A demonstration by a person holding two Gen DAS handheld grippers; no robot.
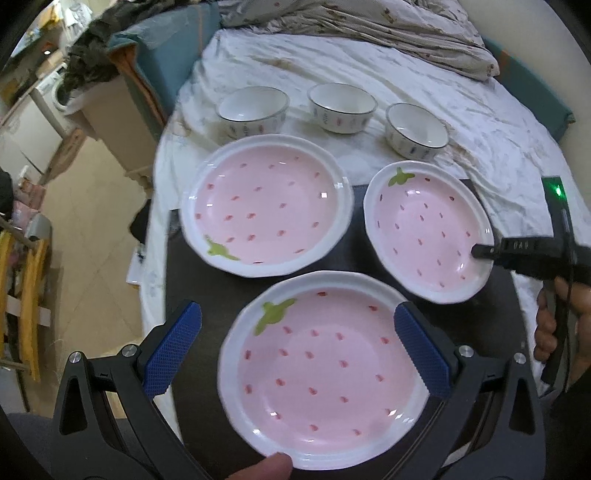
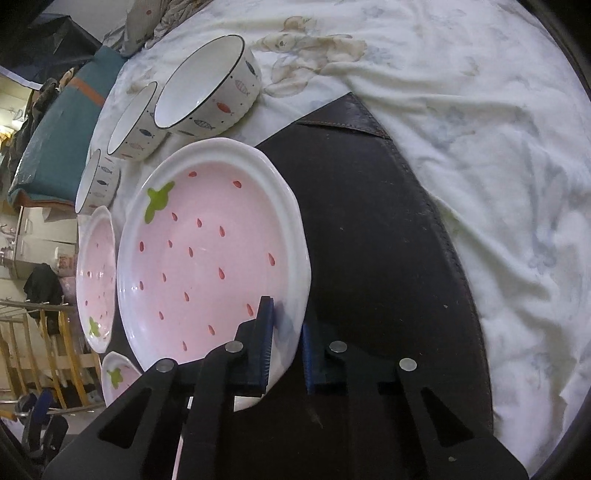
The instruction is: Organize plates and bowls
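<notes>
Three pink strawberry plates lie on a dark mat (image 1: 354, 258): a near plate (image 1: 321, 373), a far left plate (image 1: 266, 203) and a right plate (image 1: 428, 229). Three white fish-pattern bowls (image 1: 341, 107) stand in a row behind them on the sheet. My left gripper (image 1: 295, 350) is open above the near plate, a blue pad on each side of it. My right gripper (image 2: 286, 332) is shut on the rim of the right plate (image 2: 210, 251); it shows in the left wrist view (image 1: 484, 251) at that plate's right edge.
A white bedsheet (image 2: 480, 110) covers the bed around the mat. A crumpled quilt (image 1: 369, 26) lies at the back. Floor, a wooden rack (image 1: 26, 295) and a bin (image 1: 110, 110) are to the left. A thumb (image 1: 266, 470) shows at the bottom.
</notes>
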